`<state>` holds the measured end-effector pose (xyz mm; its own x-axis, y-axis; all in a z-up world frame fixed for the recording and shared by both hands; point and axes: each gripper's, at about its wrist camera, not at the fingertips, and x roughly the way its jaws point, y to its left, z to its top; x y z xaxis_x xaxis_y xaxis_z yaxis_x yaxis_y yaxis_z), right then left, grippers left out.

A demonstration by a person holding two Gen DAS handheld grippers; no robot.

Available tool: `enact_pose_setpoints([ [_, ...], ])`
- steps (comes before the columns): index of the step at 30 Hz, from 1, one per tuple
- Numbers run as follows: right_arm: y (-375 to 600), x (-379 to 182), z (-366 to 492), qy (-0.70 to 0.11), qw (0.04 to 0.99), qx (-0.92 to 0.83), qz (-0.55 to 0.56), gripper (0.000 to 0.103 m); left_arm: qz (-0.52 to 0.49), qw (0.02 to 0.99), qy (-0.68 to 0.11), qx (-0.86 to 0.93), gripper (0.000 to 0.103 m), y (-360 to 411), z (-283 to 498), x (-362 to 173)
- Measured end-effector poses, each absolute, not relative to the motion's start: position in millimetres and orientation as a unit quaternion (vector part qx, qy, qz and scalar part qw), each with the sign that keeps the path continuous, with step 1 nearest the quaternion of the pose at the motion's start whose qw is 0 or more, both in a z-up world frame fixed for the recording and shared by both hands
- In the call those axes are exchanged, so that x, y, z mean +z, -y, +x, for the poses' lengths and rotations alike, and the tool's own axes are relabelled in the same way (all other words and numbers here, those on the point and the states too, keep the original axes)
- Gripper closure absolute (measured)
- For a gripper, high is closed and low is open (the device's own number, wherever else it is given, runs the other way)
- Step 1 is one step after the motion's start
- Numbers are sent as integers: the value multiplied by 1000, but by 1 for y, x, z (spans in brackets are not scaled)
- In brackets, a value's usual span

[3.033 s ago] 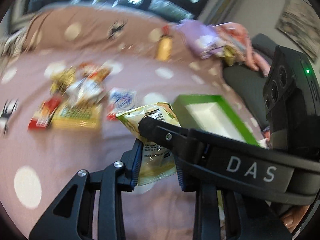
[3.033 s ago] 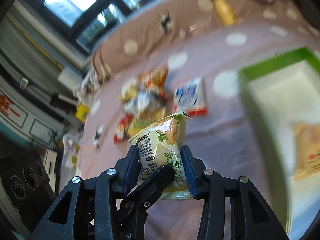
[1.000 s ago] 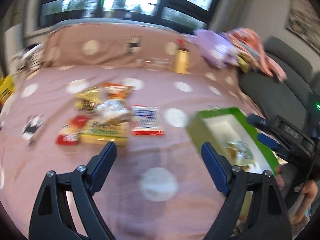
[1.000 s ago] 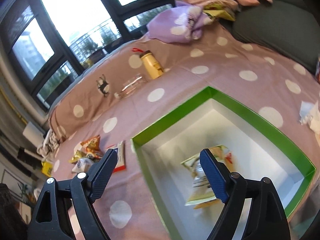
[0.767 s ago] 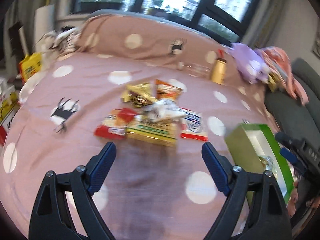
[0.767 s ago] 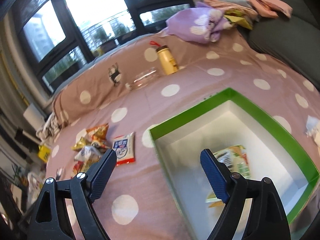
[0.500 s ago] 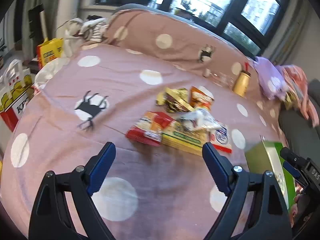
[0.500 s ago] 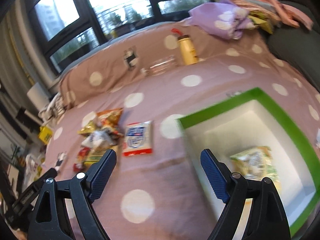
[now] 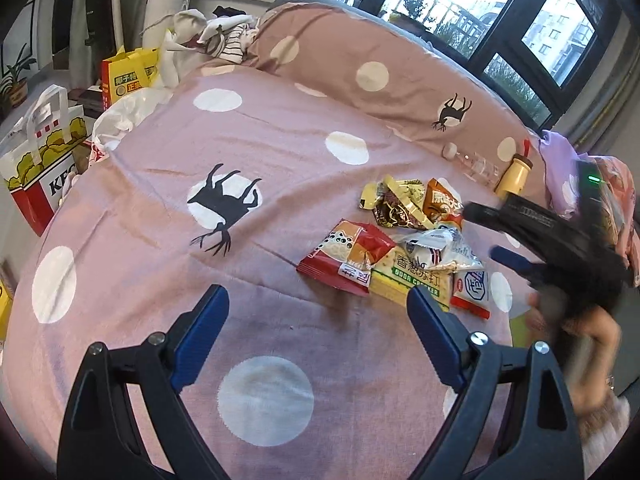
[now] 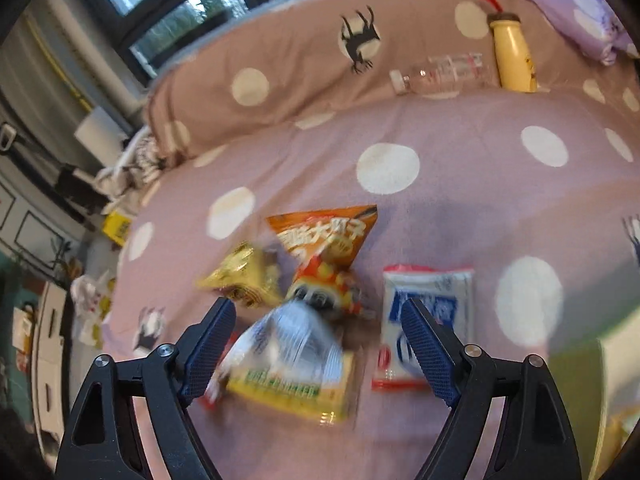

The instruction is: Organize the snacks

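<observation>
A pile of snack packs lies on the pink dotted bedspread point(image 9: 280, 184): a red pack point(image 9: 348, 256), a yellow cracker box point(image 9: 412, 278), a silver bag point(image 9: 440, 250), an orange bag point(image 9: 440, 200) and a white-blue pack point(image 9: 474, 288). My left gripper point(image 9: 318, 308) is open and empty, low over bare cloth in front of the pile. My right gripper point(image 10: 318, 316) is open too, hovering over the silver bag point(image 10: 288, 344) and cracker box point(image 10: 296, 392). The orange bag point(image 10: 328, 240) and white-blue pack point(image 10: 424, 320) lie just beyond it. Its black body point(image 9: 560, 236) shows in the left wrist view.
A corner of the green box point(image 10: 592, 380) shows at the lower right. A yellow bottle point(image 10: 512, 56) and a clear bottle point(image 10: 440, 74) lie by the pillow ridge. Paper bags point(image 9: 44, 168) stand off the bed's left edge. A hand point(image 9: 572, 328) holds the right gripper.
Both grippers let go of the pale green snack pack, which lay in the green box a second ago. They swung left to the pile, and the box slid almost out of view.
</observation>
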<state>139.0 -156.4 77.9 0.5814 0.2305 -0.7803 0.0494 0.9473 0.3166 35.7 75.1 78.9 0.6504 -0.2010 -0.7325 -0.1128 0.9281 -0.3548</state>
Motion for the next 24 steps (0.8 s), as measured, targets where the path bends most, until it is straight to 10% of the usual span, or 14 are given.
enact_pose_setpoints([
  [11,153,33,172,-459,871,66,162,62,-169,888,-426,-20,12,-70,39,76],
  [24,174,105,73,-421,882,87,190,64,-160,889,-428,-21,12,-63,36,76],
])
